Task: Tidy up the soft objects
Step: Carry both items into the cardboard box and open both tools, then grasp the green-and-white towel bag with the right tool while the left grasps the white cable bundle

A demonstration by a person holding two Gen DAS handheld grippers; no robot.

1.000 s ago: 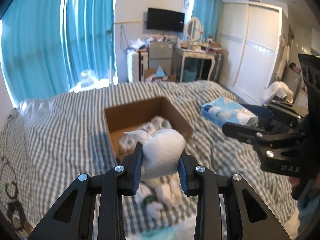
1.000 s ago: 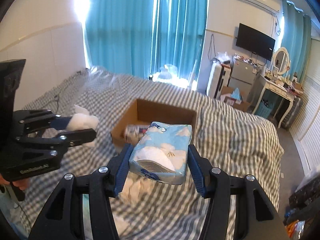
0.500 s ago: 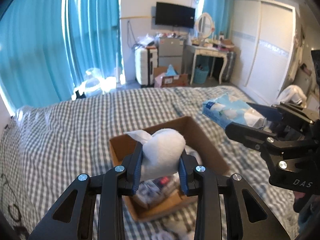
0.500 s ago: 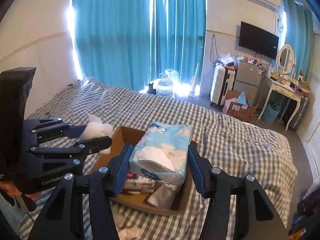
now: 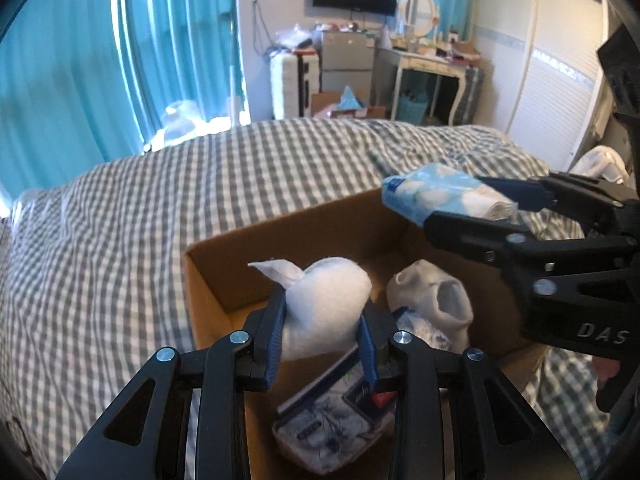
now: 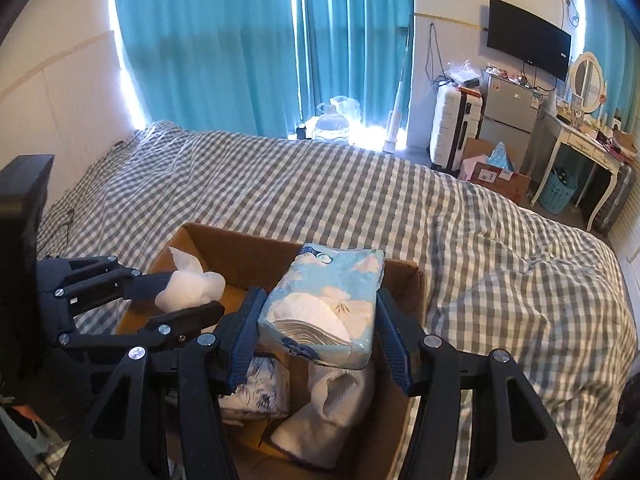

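My left gripper [image 5: 322,340] is shut on a white rolled sock [image 5: 324,304] and holds it over the open cardboard box [image 5: 208,280]. It also shows in the right wrist view [image 6: 192,286]. My right gripper [image 6: 320,332] is shut on a light-blue tissue pack [image 6: 324,304] above the same box [image 6: 412,280]; the pack also shows in the left wrist view [image 5: 436,192]. Inside the box lie a grey-white sock [image 5: 432,300] and a blue-patterned tissue pack [image 5: 336,420].
The box sits on a grey-checked bed [image 6: 480,240]. Teal curtains [image 6: 240,40], a white suitcase [image 6: 452,128], a dressing table [image 6: 580,152] and a wardrobe [image 5: 560,72] stand beyond the bed.
Both grippers have moved forward and down, from short of the box to right over its opening, each still holding its object.
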